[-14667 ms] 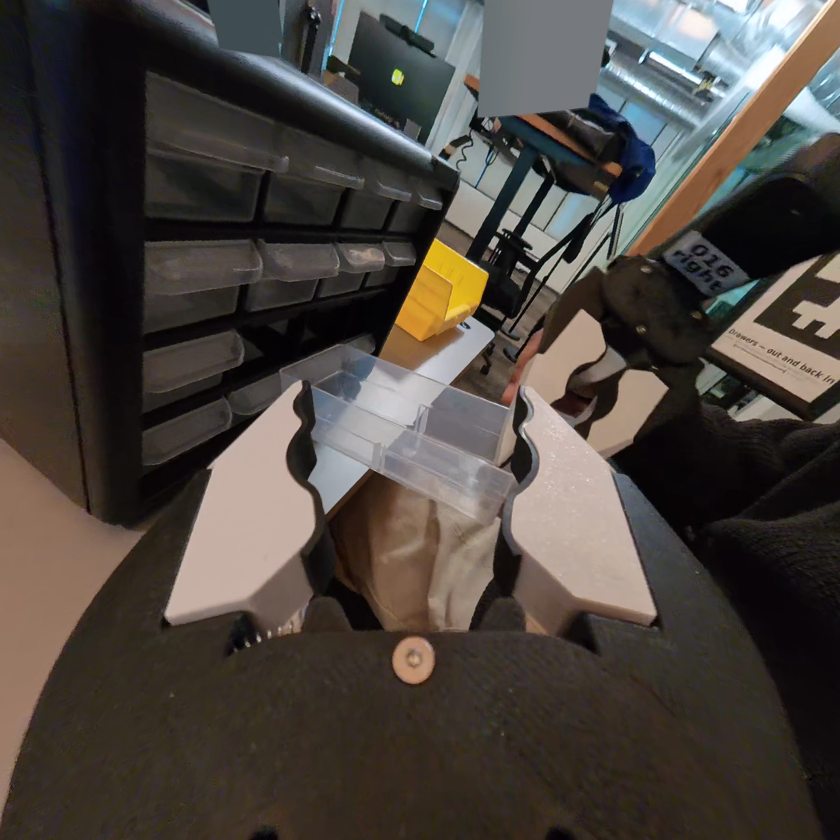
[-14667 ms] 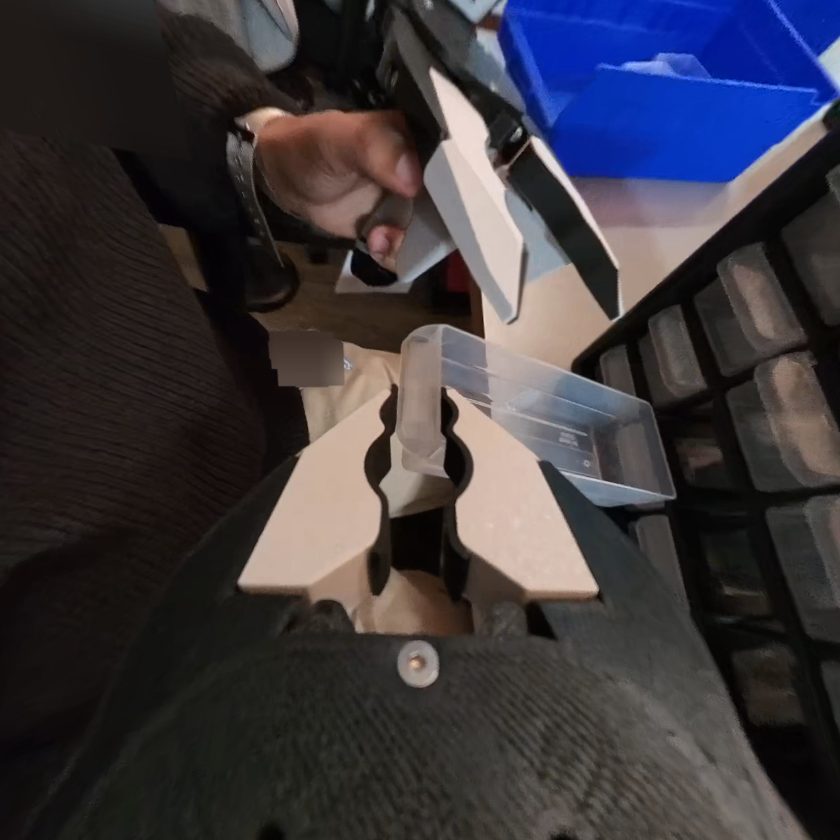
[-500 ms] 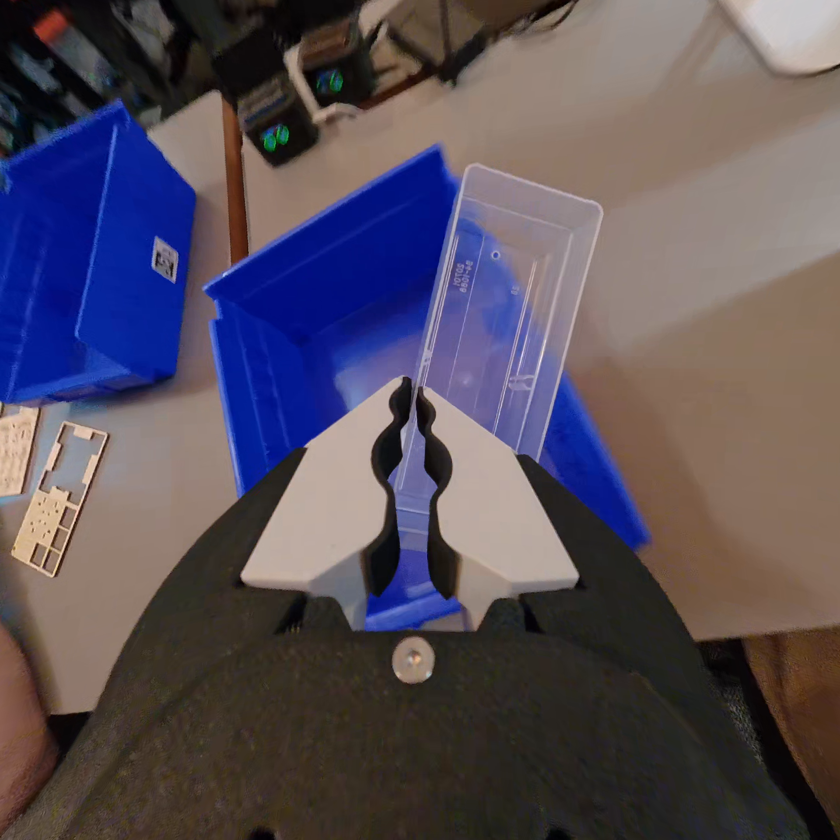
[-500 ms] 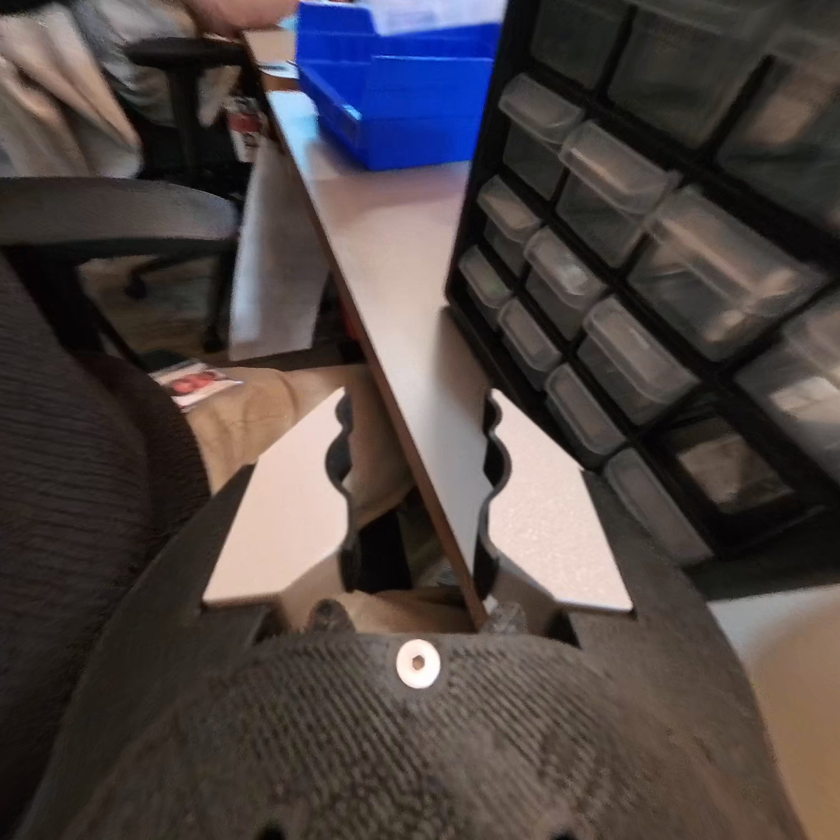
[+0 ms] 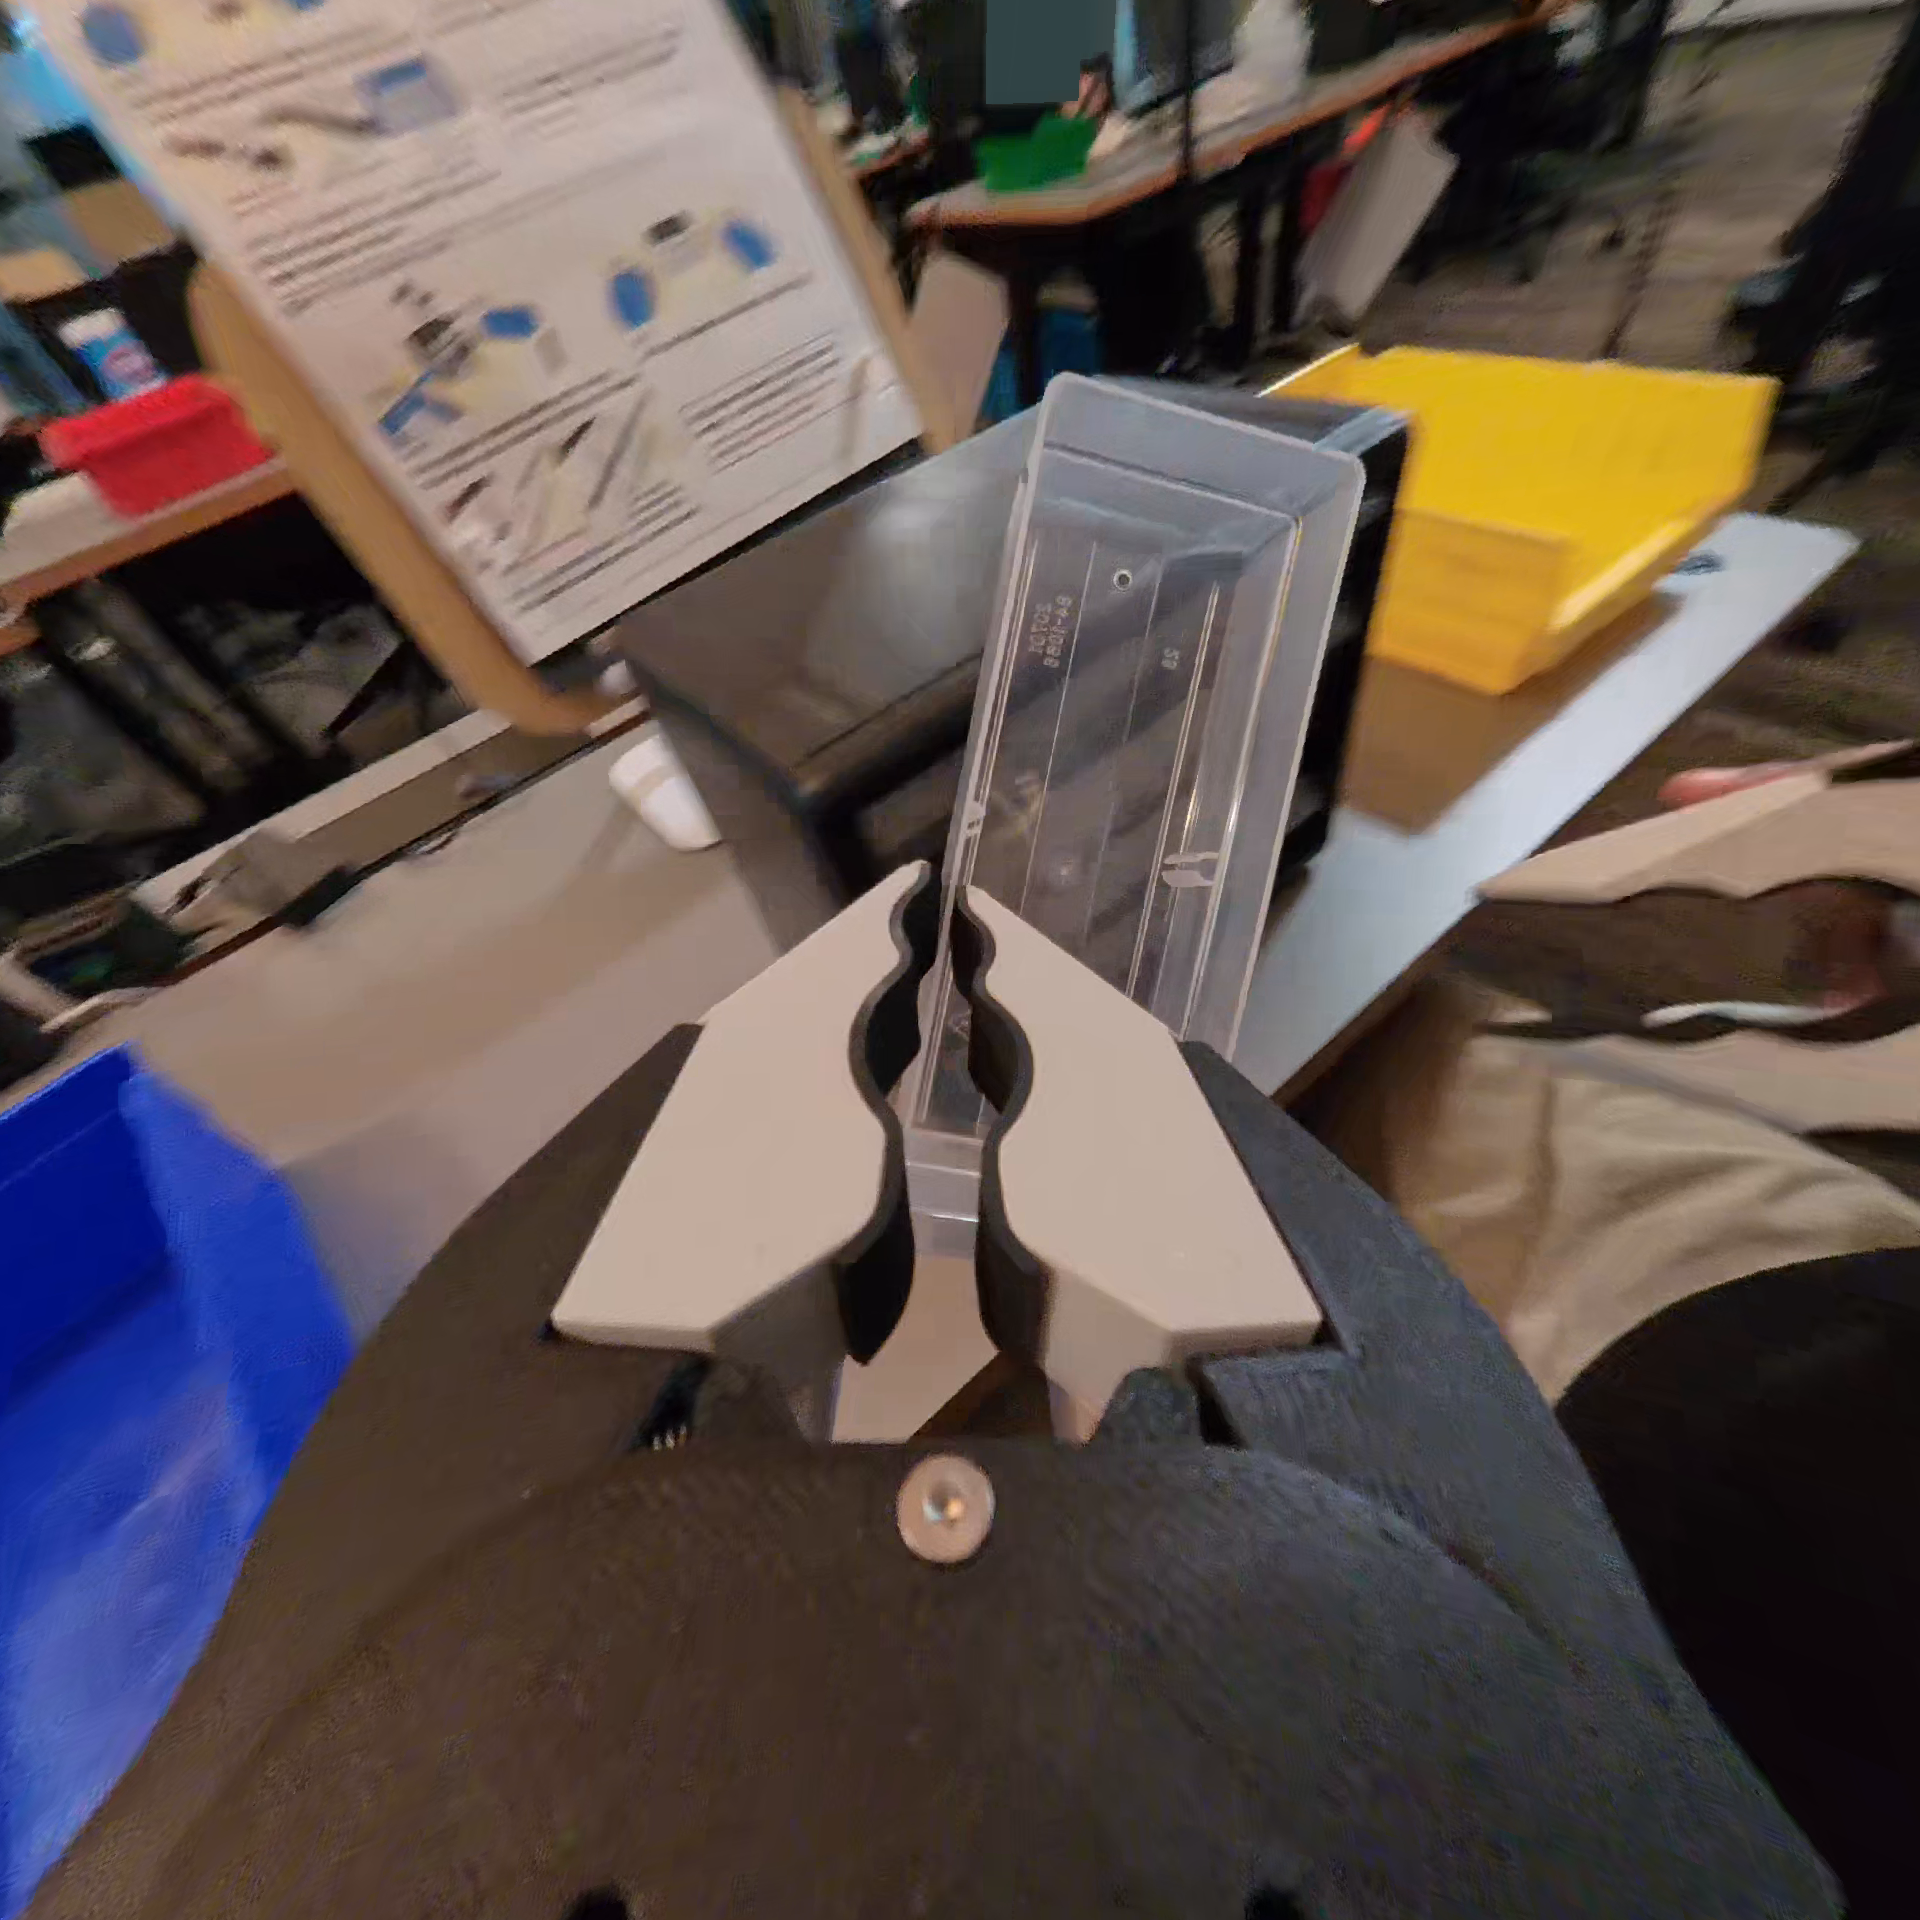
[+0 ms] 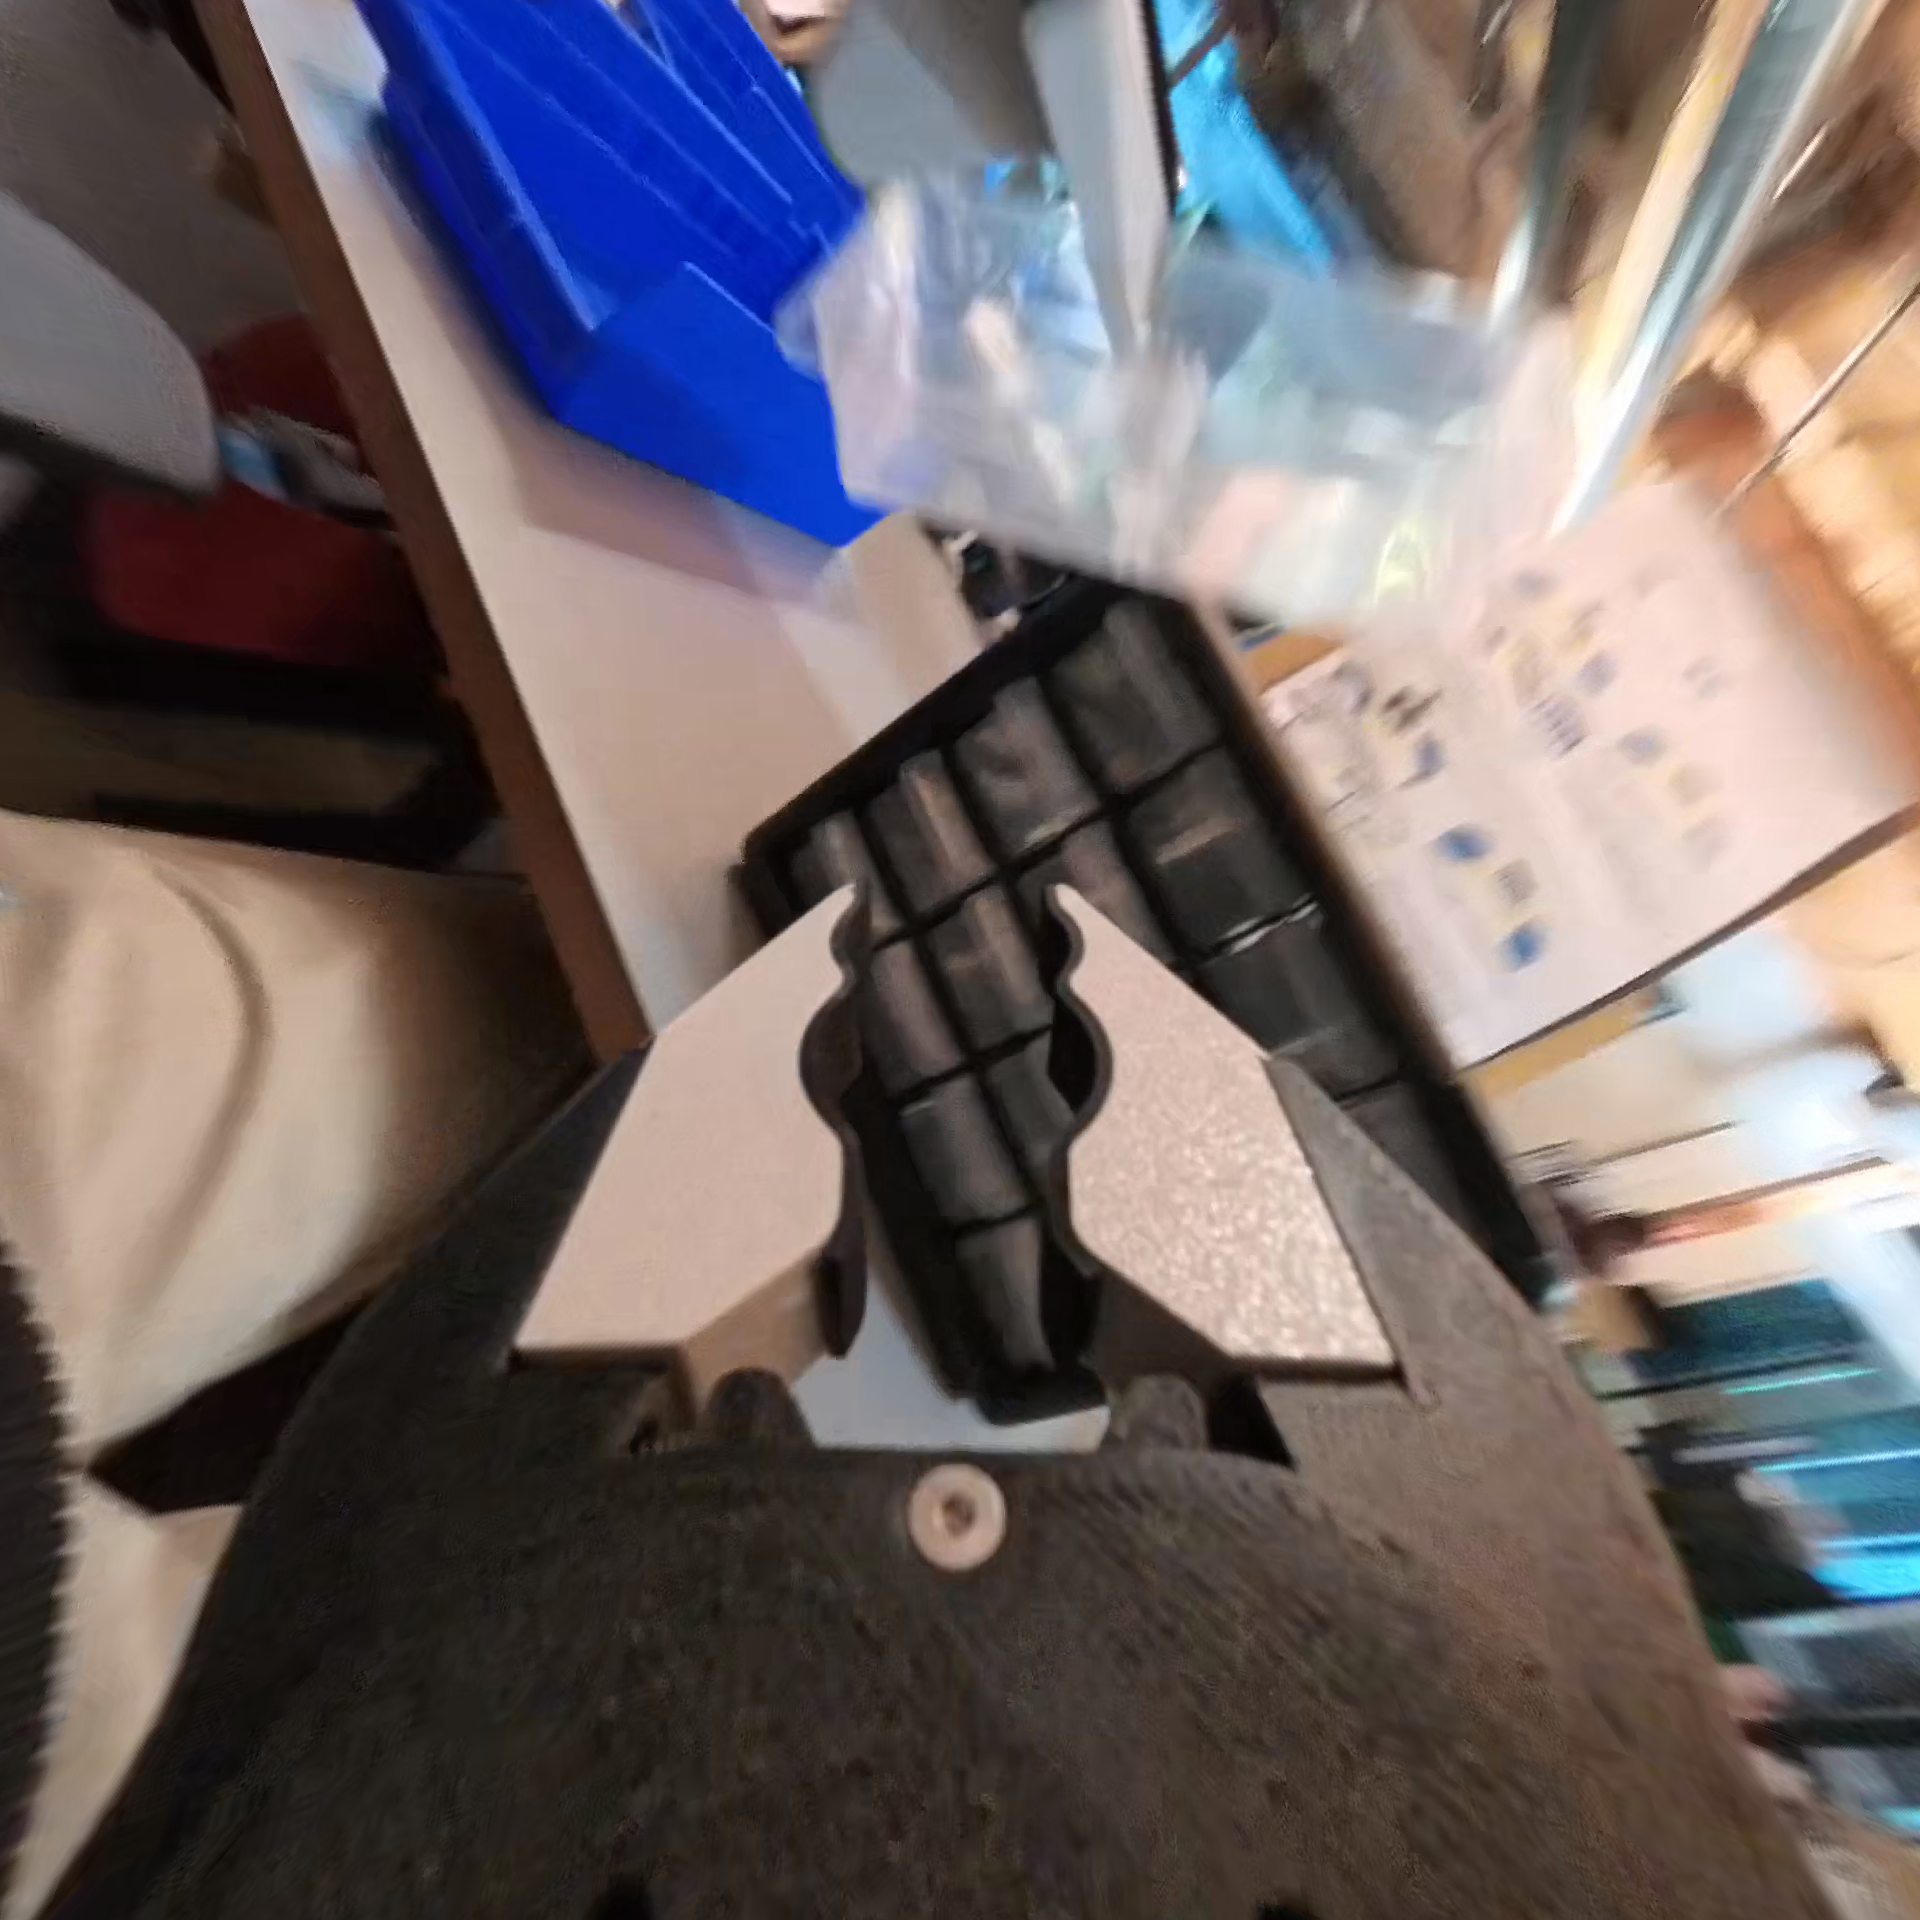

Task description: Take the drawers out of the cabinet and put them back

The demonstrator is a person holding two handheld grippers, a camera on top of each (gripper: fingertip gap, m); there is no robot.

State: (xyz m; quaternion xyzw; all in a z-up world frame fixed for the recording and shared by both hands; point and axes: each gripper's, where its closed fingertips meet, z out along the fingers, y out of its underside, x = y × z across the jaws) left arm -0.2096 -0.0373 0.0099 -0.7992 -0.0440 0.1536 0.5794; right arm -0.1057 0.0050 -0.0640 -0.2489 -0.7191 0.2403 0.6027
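The left gripper (image 5: 948,914) is clenched on the clear drawer (image 5: 1143,727). It pinches one thin side wall near the drawer's end, so the rest of the drawer sticks out straight ahead of the fingers w/ its open side facing the camera. That grip prob. keeps the long body free, so the far end can go into a slot first.

Just past the drawer's far end, ahead of the left gripper, sits the black cabinet (image 5: 831,623) on the grey table (image 5: 468,935). From this side only its top and a dark side wall show, not the front. I'd guess the drawer is on its way back to the cabinet, but it's not lined up w/ any slot yet.

A blue bin (image 5: 135,1299) is low and to the left of the left gripper, a yellow bin (image 5: 1538,499) is far ahead to the right. A white poster board (image 5: 499,312) leans up behind the cabinet.

The right gripper (image 6: 954,899) is released, fingers spread, nothing between them. The cabinet front (image 6: 1039,987), w/ rows of drawers, lies right ahead of it, seen thru the gap. The pic is blurry, so which slot is bare I can't tell. The empty hand is prob. kept near so it can help guide the drawer in.

The blurry clear drawer shows above and ahead of the right gripper too.
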